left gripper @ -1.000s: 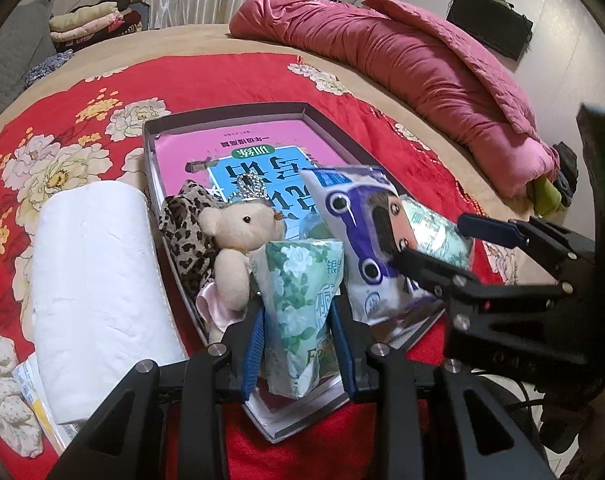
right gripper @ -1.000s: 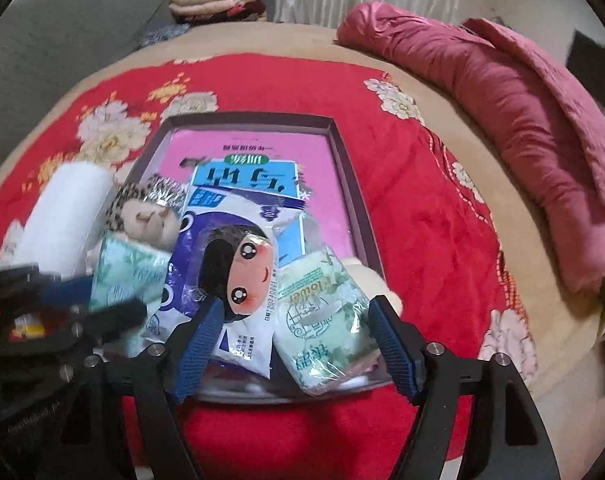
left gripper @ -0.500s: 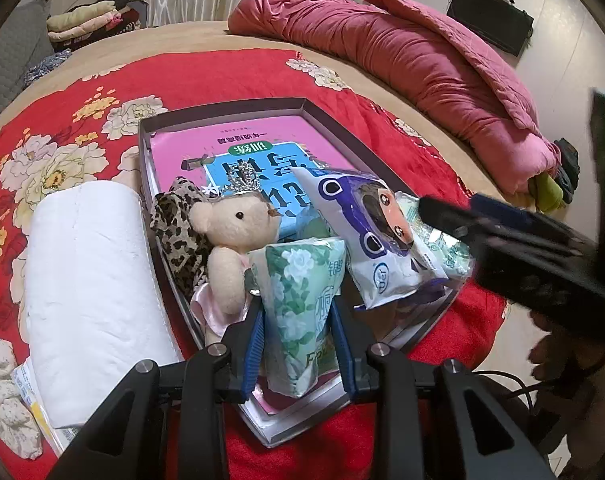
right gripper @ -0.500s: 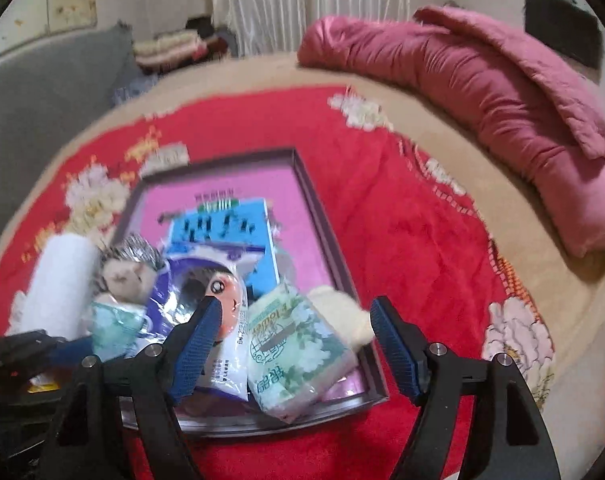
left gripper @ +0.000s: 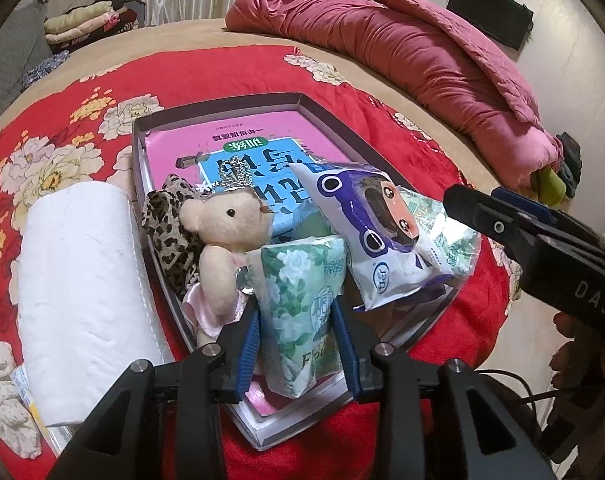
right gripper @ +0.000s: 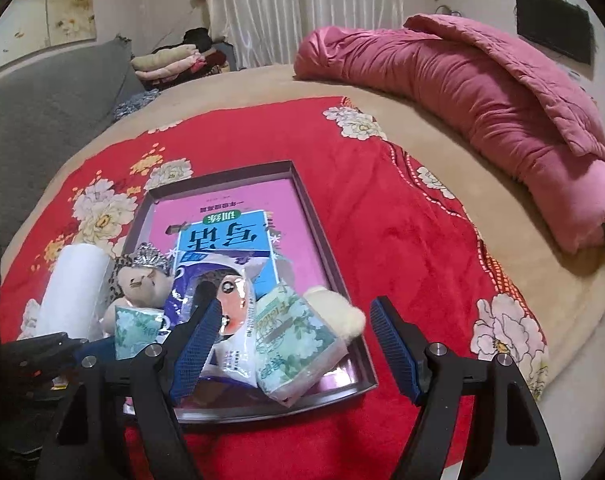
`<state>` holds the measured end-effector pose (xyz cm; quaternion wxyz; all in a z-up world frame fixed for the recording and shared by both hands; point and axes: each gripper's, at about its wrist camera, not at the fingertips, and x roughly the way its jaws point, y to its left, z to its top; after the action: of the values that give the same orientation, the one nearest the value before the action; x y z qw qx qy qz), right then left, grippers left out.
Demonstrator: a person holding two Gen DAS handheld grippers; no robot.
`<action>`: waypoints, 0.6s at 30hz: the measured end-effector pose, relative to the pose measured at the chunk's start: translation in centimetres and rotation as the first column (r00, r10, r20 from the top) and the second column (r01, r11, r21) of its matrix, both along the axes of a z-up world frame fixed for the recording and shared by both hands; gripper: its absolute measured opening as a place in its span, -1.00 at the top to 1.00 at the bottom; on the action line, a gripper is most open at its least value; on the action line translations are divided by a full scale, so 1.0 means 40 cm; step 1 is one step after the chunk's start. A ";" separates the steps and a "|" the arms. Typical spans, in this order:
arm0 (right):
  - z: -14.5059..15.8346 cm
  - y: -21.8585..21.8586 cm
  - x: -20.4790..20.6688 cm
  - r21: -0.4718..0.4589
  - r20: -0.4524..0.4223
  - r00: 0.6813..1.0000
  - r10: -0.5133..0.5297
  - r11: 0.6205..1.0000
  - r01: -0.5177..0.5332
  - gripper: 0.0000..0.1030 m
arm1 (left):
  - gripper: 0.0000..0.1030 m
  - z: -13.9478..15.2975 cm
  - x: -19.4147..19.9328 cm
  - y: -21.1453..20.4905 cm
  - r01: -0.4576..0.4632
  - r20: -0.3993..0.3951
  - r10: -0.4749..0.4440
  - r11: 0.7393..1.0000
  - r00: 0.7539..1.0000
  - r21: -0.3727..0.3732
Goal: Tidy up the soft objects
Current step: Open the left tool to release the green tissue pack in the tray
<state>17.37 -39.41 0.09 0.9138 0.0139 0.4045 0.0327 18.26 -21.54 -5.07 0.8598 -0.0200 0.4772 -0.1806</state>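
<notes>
Flanking green tissue pack (left gripper: 302,312), left gripper (left gripper: 298,344) jaws just easing apart, pads beside it, right gripper (right gripper: 294,344) spread wide, empty, above tray (right gripper: 326,232).

Two hand-held black grippers with blue finger pads

The left gripper (left gripper: 298,344) fills the bottom of the left wrist view: matte black angular linkage arms, a round silver screw head at each joint, and ribbed blue pads lining the inner faces of both fingers. The right gripper (right gripper: 294,348) looks the same in its own view, with silver screws at the lower corners and blue cross-hatched pads. At the right edge of the left wrist view its black body carries pale letters "DAS", a small screw near the tip, a blue pad, and black cables below it.
</notes>
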 end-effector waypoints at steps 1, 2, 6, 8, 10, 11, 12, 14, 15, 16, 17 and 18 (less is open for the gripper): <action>0.000 0.001 0.000 -0.001 0.001 1.000 0.001 1.000 -0.001 -0.51 | 0.27 0.001 -0.001 -0.001 0.001 0.003 -0.001 1.000 1.000 0.004; 0.001 0.003 -0.001 -0.003 0.002 1.000 0.005 1.000 -0.005 -0.51 | 0.24 0.003 -0.002 -0.002 0.001 0.006 -0.001 1.000 1.000 0.005; 0.006 0.005 -0.003 -0.001 0.009 1.000 0.009 1.000 -0.009 -0.51 | 0.12 0.009 -0.007 -0.006 0.005 0.016 -0.006 1.000 1.000 0.016; 0.008 0.004 -0.003 -0.002 0.010 1.000 0.008 1.000 -0.008 -0.51 | 0.09 0.013 -0.009 -0.006 0.006 0.017 -0.006 1.000 1.000 0.014; 0.009 0.003 -0.003 0.000 0.008 1.000 0.007 1.000 -0.007 -0.51 | 0.05 0.021 -0.012 -0.006 0.005 0.024 -0.005 1.000 1.000 0.011; 0.009 0.001 -0.003 0.002 0.007 1.000 0.004 1.000 -0.004 -0.51 | 0.00 0.026 -0.012 -0.005 0.004 0.028 -0.004 1.000 1.000 0.012; 0.009 -0.001 -0.003 0.005 0.004 1.000 0.001 1.000 -0.001 -0.51 | -0.03 0.032 -0.013 -0.005 0.003 0.034 -0.003 1.000 0.999 0.013; 0.008 -0.003 -0.003 0.006 0.002 1.000 -0.002 1.000 0.002 -0.51 | -0.04 0.041 -0.012 -0.005 0.002 0.040 -0.003 1.000 0.999 0.011; 0.008 -0.003 -0.004 0.006 0.000 1.000 -0.002 1.000 0.002 -0.51 | -0.04 0.046 -0.012 -0.005 0.002 0.043 -0.002 1.000 0.999 0.012; 0.008 -0.003 -0.004 0.006 0.000 1.000 0.000 1.000 0.000 -0.51 | -0.04 0.050 -0.013 -0.004 0.002 0.046 -0.002 1.000 0.999 0.011; 0.007 -0.002 -0.004 0.005 0.000 1.000 0.002 1.000 -0.002 -0.51 | -0.04 0.053 -0.013 -0.004 0.002 0.047 -0.003 1.000 0.999 0.009; 0.007 -0.001 -0.003 0.005 -0.001 1.000 0.004 1.000 -0.004 -0.51 | -0.05 0.055 -0.014 -0.003 0.004 0.047 -0.004 1.000 0.999 0.005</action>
<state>17.24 -39.46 0.36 0.9135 0.0152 0.4050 0.0357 17.71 -21.68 -2.87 0.8703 -0.0127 0.4575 -0.1817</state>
